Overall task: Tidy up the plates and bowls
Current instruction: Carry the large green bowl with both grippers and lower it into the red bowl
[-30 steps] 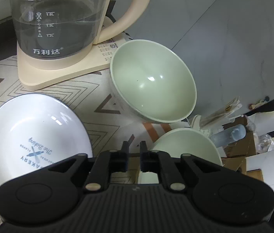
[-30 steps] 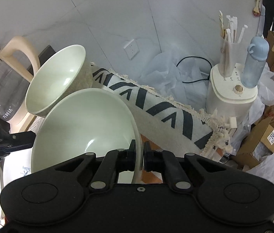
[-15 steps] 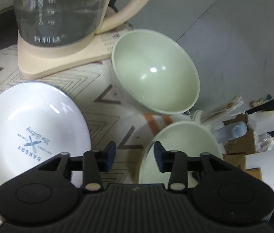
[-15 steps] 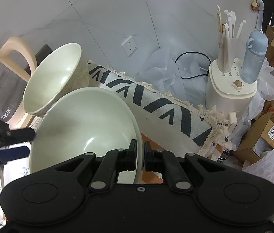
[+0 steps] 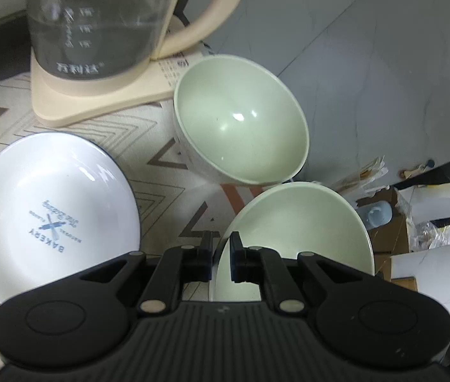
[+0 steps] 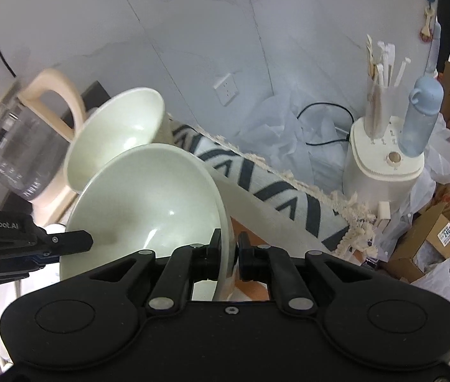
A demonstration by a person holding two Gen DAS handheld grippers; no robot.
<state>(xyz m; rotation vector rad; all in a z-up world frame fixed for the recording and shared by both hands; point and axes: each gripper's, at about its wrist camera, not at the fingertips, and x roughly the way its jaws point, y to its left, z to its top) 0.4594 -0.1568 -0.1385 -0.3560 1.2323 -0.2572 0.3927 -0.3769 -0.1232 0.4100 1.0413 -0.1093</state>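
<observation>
A: The left gripper (image 5: 221, 254) is back together now. Half a second ago its jaws were standing wide apart, and they are now clamping the near rim of the pale green ceramic bowl (image 5: 291, 232) at the lower centre of the left wrist view.

B: And the right gripper (image 6: 228, 253) is still pinching the same bowl on its right-hand rim, pads tight on either side. So both tongs are gripping one bowl, with the left one's black fingers (image 6: 72, 242) poking in from the left edge of the right wrist view.

A: The bowl is also sitting higher against the wall than a second ago. The second pale green bowl (image 5: 240, 121) is staying put just behind it, mid-frame, rim tilted toward us.

B: To the lower left, the white enamel plate with blue BAKERY lettering (image 5: 53, 210) is lying on the cream tablecloth with brown chevron lines (image 5: 167, 165).

A: The glass kettle with a cream handle and base (image 5: 97, 22) is filling the upper left, blurred.

B: Beyond the table, grey marble-look wall tiles (image 6: 193, 31), a white wall socket (image 6: 226, 88), a cream appliance holding a pale blue bottle (image 6: 420, 117), and cardboard boxes (image 6: 441, 238) at the right edge.
</observation>
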